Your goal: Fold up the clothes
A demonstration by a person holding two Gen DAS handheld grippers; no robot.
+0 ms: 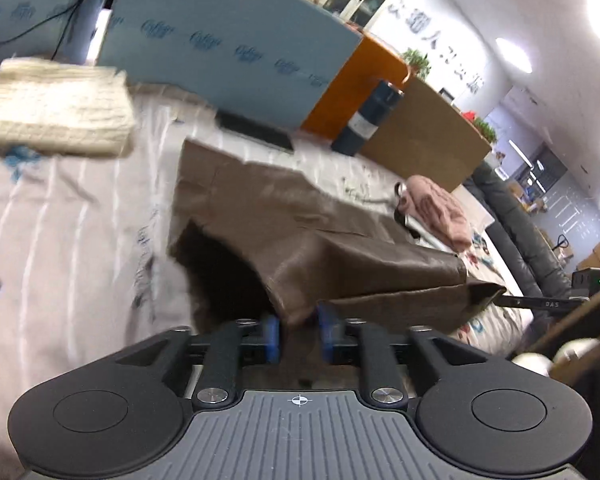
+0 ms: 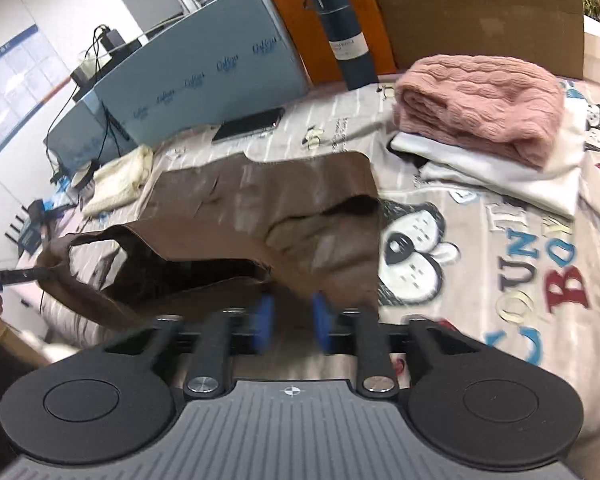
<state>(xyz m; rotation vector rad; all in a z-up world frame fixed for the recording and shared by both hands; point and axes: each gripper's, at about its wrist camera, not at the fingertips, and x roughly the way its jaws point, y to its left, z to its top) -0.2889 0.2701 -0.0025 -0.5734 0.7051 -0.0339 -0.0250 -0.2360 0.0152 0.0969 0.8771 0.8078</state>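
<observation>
A brown garment (image 1: 284,224) lies partly lifted over the printed bedsheet (image 1: 80,216). My left gripper (image 1: 298,322) has its blue pads (image 1: 271,330) shut on the garment's near edge and holds it raised. In the right wrist view the same brown garment (image 2: 260,208) is lifted at another edge, and my right gripper (image 2: 292,312) is shut on it between blue pads (image 2: 265,312). The cloth hangs in a loose fold between the two grippers. The other gripper's tip shows at the far right of the left wrist view (image 1: 540,302).
A folded cream knit (image 1: 56,108) lies at the far left. A folded pink knit sweater (image 2: 480,100) sits on white clothes (image 2: 500,172) at the right. A dark flask (image 2: 344,36), a phone (image 2: 248,124), blue boxes (image 2: 188,72) and cardboard (image 2: 480,8) line the far edge.
</observation>
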